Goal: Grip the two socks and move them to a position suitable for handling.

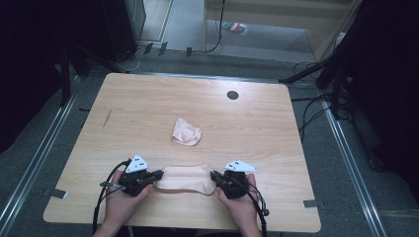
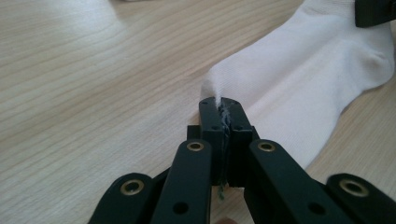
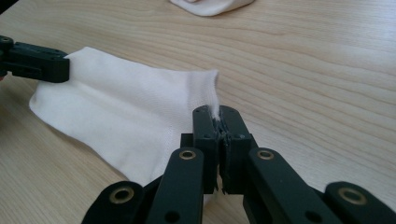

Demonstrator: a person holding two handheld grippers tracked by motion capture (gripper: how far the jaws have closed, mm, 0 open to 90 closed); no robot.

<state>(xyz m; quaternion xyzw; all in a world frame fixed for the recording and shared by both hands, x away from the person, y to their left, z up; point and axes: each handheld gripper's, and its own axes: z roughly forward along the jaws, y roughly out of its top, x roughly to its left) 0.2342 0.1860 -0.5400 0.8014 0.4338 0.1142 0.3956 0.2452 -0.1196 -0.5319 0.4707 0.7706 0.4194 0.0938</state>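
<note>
The table (image 1: 148,113) is pale wood with a fine straight grain, smooth and only faintly shiny. The sock (image 1: 185,178) is soft knit cloth, matt, finely ribbed (a stitched seam shows in the right gripper view). The crumpled sock (image 1: 186,132) looks like the same matt fabric. The left gripper (image 2: 223,108) and right gripper (image 3: 218,115) are black matt plastic with brass-coloured metal rivets.
</note>
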